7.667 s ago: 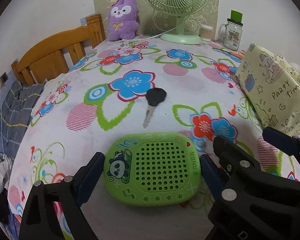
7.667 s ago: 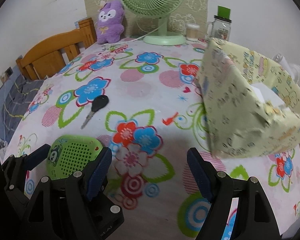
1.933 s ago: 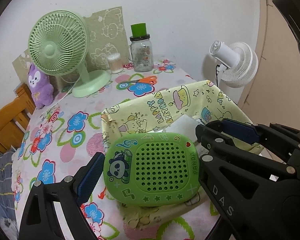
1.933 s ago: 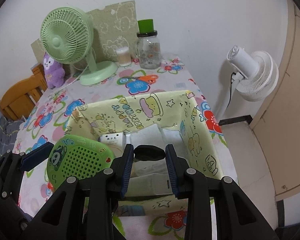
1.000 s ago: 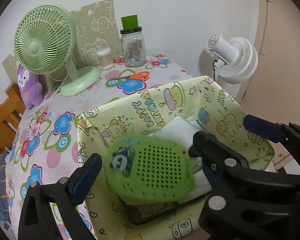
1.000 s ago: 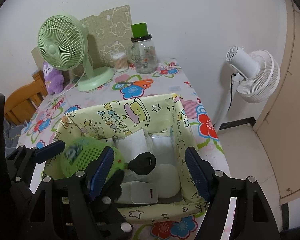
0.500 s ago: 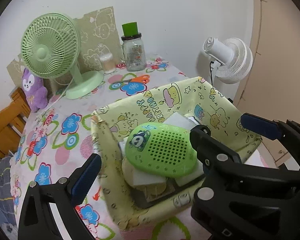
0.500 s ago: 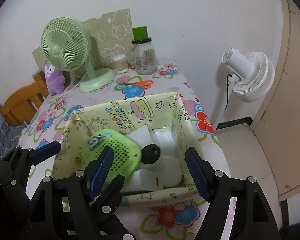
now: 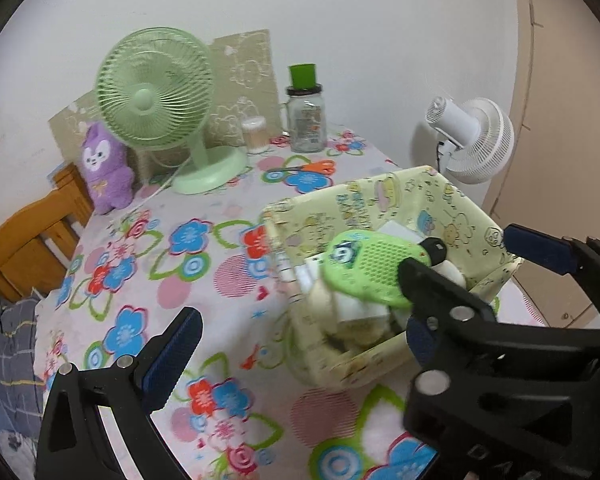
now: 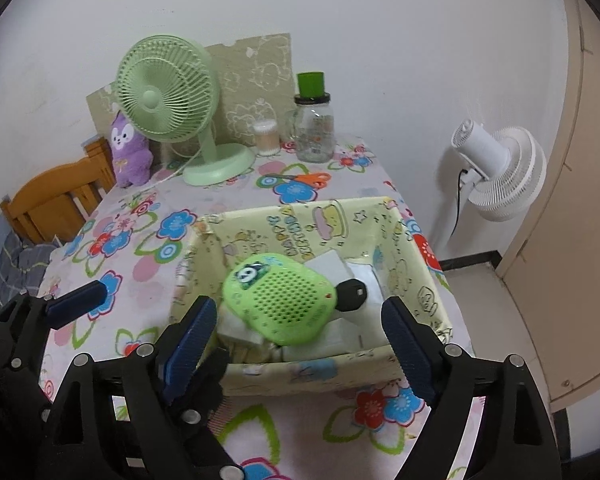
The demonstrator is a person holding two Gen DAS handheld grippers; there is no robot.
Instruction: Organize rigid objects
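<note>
A green panda speaker [image 10: 278,298] lies tilted on white items inside the yellow cartoon-print box [image 10: 300,216]. Against its right side rests the black head of a key [image 10: 350,294]. My right gripper [image 10: 298,336] hovers before the box's near wall. Its jaws are opening and nothing is pressed between the pads. In the left wrist view the speaker [image 9: 366,268] and key head [image 9: 432,250] show in the box [image 9: 380,196]. My left gripper [image 9: 296,332] is open and empty, over the tablecloth left of the box.
At the back of the floral table [image 10: 148,264] stand a green fan [image 10: 168,92], a purple plush [image 10: 130,148], a swab jar [image 10: 266,136] and a glass jar [image 10: 314,128]. Orange scissors [image 10: 304,178] lie behind the box. A white floor fan [image 10: 496,168] stands right, a wooden chair [image 10: 56,196] left.
Both grippers have drawn back and up from the box. The speaker, blurred in mid-fall a second ago, now rests inside. The right jaws stand wider apart.
</note>
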